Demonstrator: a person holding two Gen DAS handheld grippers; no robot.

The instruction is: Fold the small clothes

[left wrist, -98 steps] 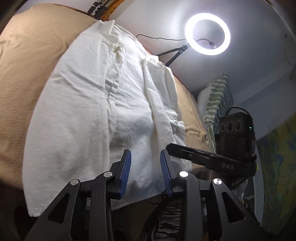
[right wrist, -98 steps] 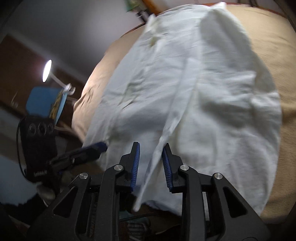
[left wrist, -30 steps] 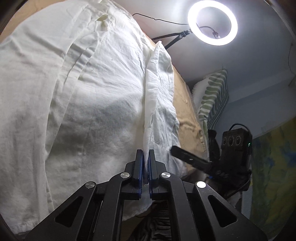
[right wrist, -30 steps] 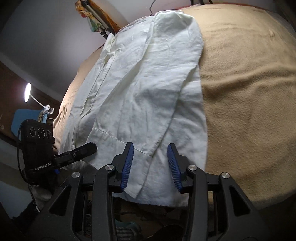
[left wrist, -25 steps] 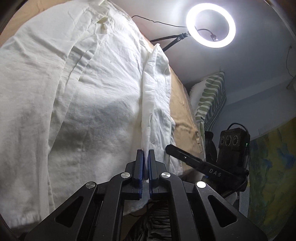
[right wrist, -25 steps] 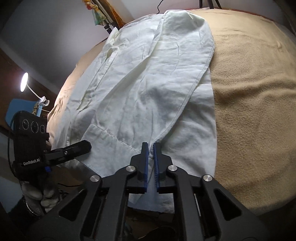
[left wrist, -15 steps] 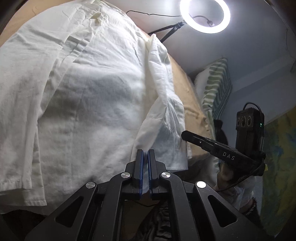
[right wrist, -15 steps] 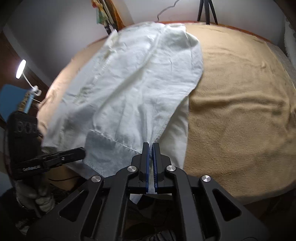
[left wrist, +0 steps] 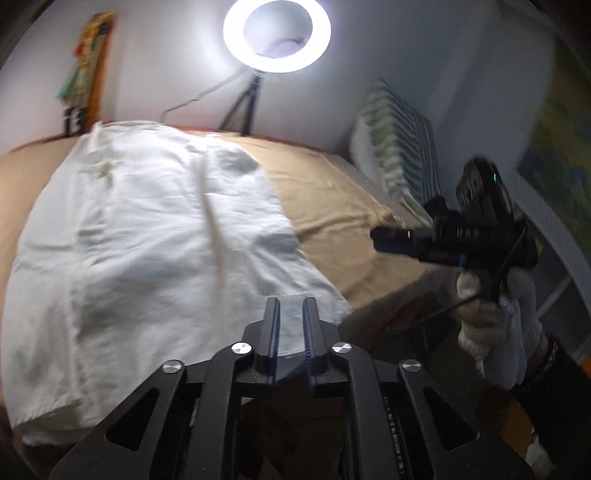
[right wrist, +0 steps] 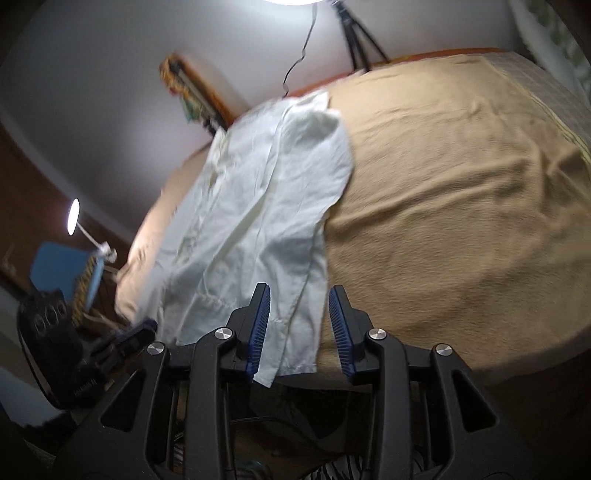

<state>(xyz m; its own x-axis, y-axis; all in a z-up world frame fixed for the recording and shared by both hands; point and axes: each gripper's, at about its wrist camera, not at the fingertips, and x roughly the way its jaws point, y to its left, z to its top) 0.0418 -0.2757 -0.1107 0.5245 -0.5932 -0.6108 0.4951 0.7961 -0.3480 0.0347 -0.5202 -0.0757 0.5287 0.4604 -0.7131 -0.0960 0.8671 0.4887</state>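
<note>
No lettering is sharp enough to read anywhere.

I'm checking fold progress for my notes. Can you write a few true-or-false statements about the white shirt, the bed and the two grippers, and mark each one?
1. The white cotton shirt lies spread on a tan fleece blanket. True.
2. The left gripper is clamped on the shirt. False: its jaws have just been opening, with a gap and nothing pinched.
3. The right gripper stands open. True.
4. The ring light is switched off. False: it glows bright white.
5. A green-striped pillow leans by the wall. True.
</note>
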